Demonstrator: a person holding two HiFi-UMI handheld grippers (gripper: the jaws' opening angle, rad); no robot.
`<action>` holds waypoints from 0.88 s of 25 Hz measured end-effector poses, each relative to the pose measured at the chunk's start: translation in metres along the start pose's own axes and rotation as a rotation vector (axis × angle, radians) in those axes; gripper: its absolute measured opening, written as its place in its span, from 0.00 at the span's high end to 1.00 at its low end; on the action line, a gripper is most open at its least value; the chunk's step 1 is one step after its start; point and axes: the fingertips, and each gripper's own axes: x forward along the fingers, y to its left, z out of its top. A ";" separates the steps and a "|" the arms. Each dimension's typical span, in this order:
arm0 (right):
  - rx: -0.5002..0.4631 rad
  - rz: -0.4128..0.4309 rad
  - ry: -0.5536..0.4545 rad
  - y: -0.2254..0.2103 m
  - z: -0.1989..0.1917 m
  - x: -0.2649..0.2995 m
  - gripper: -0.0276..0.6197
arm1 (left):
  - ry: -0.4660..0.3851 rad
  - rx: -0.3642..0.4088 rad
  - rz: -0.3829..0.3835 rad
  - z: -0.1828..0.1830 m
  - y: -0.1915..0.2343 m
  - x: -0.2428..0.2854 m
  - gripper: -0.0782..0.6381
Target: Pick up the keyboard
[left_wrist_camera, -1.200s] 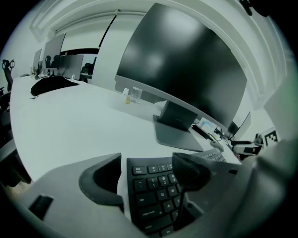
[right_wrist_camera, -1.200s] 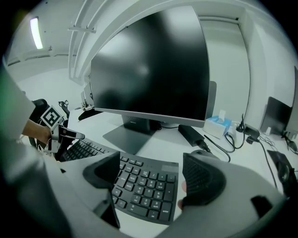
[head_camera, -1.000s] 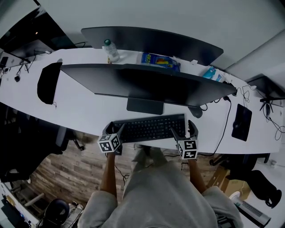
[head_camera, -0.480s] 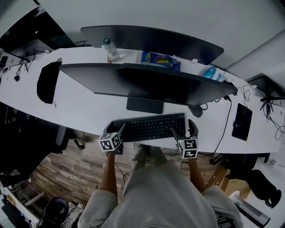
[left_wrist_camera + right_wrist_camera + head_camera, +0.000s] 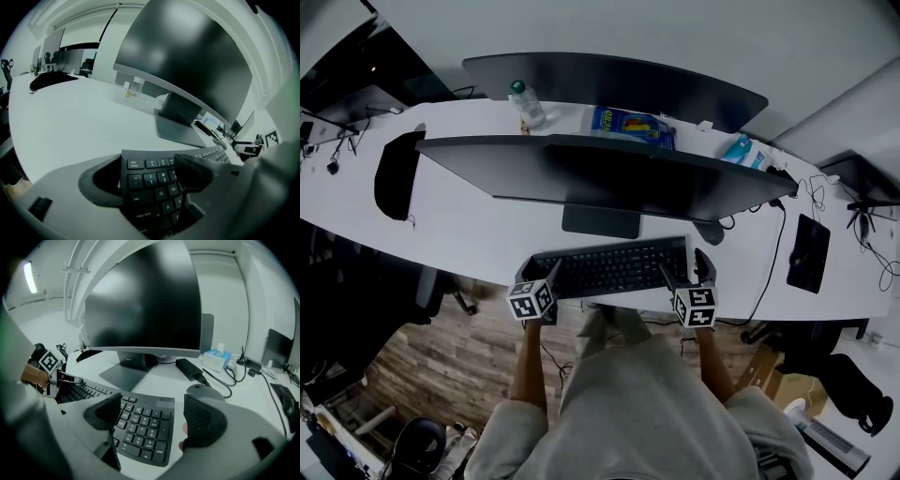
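1. The keyboard (image 5: pixel 614 267) lies flat on the white desk (image 5: pixel 469 230). It is near the front edge, just in front of the monitor foot (image 5: pixel 600 222).
2. The left gripper (image 5: pixel 537 273) is at the keyboard's left end, and its jaws are wide apart. One pad sits right by the left edge and the other pad is over the keys. The corner with the Esc and Tab keys is between them.
3. The right gripper (image 5: pixel 685 270) is at the keyboard's right end, and its jaws are wide apart too. One pad is over the keys next to the number keys. The other pad is out past the end, with a strip of white desk between it and the keyboard.
4. Only the head view shows the whole keyboard with a gripper at each end. It also shows the big dark monitor (image 5: pixel 600 178) over the desk. A bottle (image 5: pixel 525 105) and a blue packet (image 5: pixel 628 123) are behind the monitor.
5. Only the left gripper view is close enough to read the letters on the keys. It does not show if the pads press on the keyboard.
6. Only the right gripper view shows what is close to the right end:
   - a dark mouse (image 5: pixel 206 391) just past the outer pad
   - a black power brick (image 5: pixel 189 367) with its cable
   - a tissue box (image 5: pixel 217 358) farther back
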 end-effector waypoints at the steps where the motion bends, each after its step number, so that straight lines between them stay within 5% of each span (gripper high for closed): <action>1: 0.004 0.003 0.007 -0.002 -0.002 0.002 0.32 | 0.000 0.002 0.004 0.000 -0.001 0.000 0.43; 22: 0.100 0.069 0.093 -0.013 -0.014 0.058 0.32 | -0.008 0.004 0.017 0.000 -0.001 0.002 0.43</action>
